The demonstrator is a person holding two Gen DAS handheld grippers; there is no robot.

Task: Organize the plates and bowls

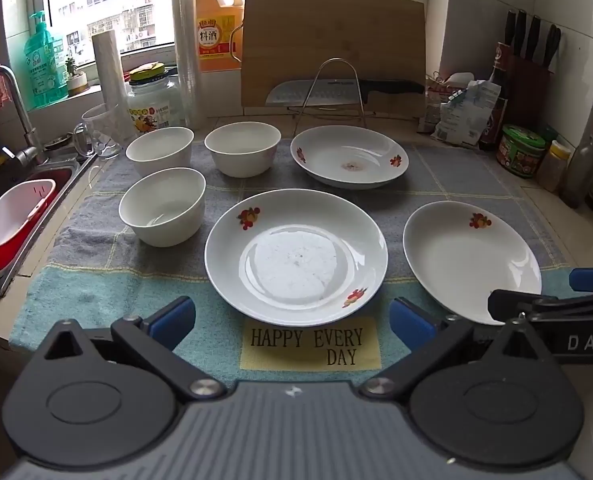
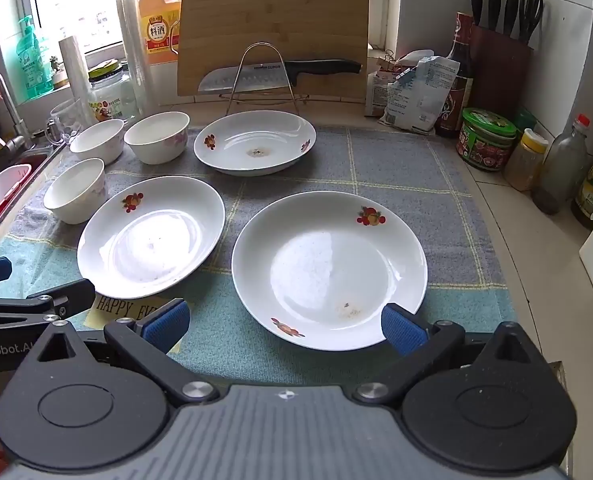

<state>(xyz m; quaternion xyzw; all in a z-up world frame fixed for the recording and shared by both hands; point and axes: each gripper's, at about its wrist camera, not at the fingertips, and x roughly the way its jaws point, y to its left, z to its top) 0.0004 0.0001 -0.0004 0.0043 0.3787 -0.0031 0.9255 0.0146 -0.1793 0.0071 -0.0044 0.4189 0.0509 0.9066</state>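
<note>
Nearest, left claw (image 1: 292, 322) hangs jaws wide apart, nothing between the blue pads, over the near edge of the checked cloth (image 1: 96, 292) with its "HAPPY EVERY DAY" patch (image 1: 310, 346). Right claw (image 2: 284, 322) likewise spread wide and empty; its right pad overlaps the near rim of the right plate (image 2: 328, 268) in view, contact cannot be told.

On the desk (image 2: 536, 248), all on the cloth:
- middle plate (image 1: 296, 256), just beyond the left claw, fruit motifs on the rim
- right plate beside it, apart, small brown speck near its front
- far plate (image 1: 348, 158), behind both, brown residue at centre
- three white bowls to the left: near bowl (image 1: 162, 206), then two behind it side by side, left bowl (image 1: 160, 152) and right bowl (image 1: 242, 148); all upright, unstacked

Beyond: wire rack (image 1: 334, 92), knife (image 1: 336, 90), cutting board (image 1: 332, 40) leaning at the window. Sink (image 1: 0, 208) far left with red-and-white basket (image 1: 12, 220)
</note>
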